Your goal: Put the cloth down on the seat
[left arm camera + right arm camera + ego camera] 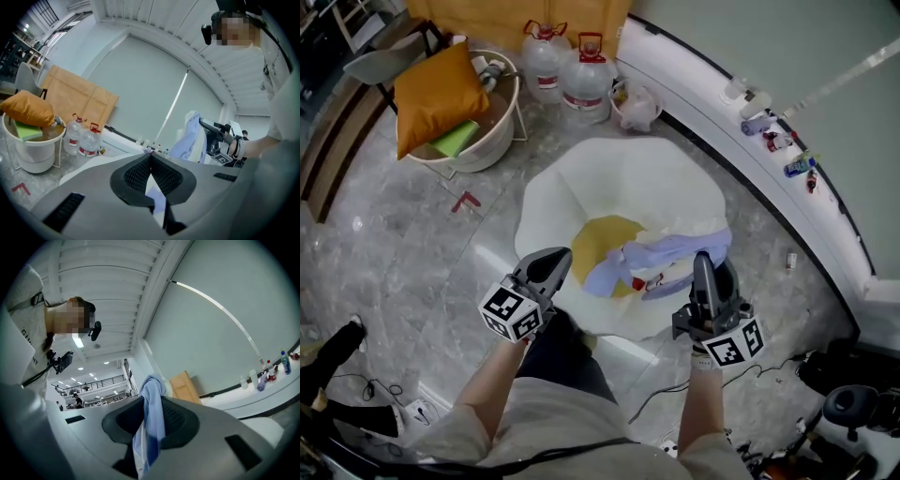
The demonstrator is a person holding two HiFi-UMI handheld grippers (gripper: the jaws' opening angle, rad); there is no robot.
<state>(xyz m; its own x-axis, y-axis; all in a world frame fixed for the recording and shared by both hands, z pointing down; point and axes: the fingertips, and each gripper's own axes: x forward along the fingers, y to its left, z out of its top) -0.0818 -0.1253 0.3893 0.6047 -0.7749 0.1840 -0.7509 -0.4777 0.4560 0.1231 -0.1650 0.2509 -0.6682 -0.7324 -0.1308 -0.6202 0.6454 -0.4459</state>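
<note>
Nearest, the person's arms (492, 380) reach forward, each carrying a claw over the near edge of the white seat (619, 178). Right claw (705, 261): the jaws are clamped on a fold of the pale blue cloth (675, 253) and held slightly apart by the fabric between the pads. From there the cloth trails left across the near part of the seat, over a yellow patch (602, 236), and ends just beside the left claw (561, 258). Left claw: the tips are pressed together. Blue fabric shows through the gap behind them, but no pinch can be confirmed. At far left a white basket (487, 141) holds an orange cushion (436, 94). Water bottles (586, 80) stand beyond the seat.
</note>
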